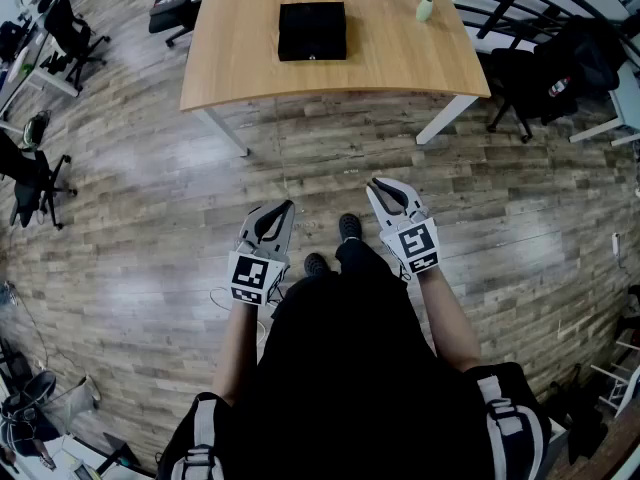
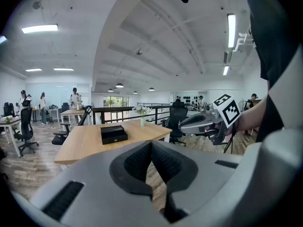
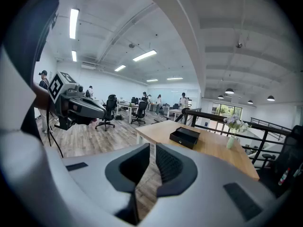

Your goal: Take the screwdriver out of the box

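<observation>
A closed black box (image 1: 312, 31) lies on the wooden table (image 1: 400, 63) ahead of me; no screwdriver shows. I see the same box (image 2: 113, 134) in the left gripper view and again, as the box (image 3: 184, 137), in the right gripper view. Both grippers are held in front of my body, over the floor and well short of the table. My left gripper (image 1: 287, 206) is shut with nothing in it, its jaw tips (image 2: 151, 143) touching. My right gripper (image 1: 372, 182) is likewise shut and empty, with tips (image 3: 152, 146) together.
A small vase of flowers (image 1: 425, 8) stands at the table's far right corner. Black office chairs (image 1: 530, 78) sit right of the table, and others (image 1: 175, 8) to its left. A dark railing (image 3: 265, 131) runs behind it. Plank floor lies between me and the table.
</observation>
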### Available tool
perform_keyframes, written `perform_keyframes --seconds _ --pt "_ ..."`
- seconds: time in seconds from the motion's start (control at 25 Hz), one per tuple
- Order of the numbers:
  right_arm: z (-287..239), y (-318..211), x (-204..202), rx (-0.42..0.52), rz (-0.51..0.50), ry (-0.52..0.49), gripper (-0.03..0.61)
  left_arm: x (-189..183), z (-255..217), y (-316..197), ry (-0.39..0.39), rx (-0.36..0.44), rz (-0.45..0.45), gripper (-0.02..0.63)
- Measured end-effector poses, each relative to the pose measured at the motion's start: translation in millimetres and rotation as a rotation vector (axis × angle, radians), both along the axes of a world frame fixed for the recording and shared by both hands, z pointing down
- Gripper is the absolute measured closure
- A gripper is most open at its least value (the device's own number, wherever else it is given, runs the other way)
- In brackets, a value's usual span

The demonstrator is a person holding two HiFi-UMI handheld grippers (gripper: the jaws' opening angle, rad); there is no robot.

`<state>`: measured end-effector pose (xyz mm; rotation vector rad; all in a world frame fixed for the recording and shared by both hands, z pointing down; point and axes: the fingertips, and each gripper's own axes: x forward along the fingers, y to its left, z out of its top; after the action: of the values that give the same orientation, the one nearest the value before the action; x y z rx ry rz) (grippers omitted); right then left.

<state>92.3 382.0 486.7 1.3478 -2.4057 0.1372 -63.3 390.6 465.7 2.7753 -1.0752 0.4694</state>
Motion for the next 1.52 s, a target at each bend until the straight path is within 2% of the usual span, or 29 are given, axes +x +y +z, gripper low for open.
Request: perform_keyframes --seconds 0.64,1.08,1.52 --pt "15 -46 26 -0.024 -0.029 -0.007 0.522 26 -2 -40 -0.028 -0.001 -0.049 0.592" --pt "21 -105 25 -0.030 -0.090 -0.061 0.522 21 -6 -74 -0.064 -0.008 -0.125 0.592" --pt "27 -158 28 -0.031 -0.185 -0.078 0.522 33 -5 -108 -0.100 -0.002 -0.206 0.592"
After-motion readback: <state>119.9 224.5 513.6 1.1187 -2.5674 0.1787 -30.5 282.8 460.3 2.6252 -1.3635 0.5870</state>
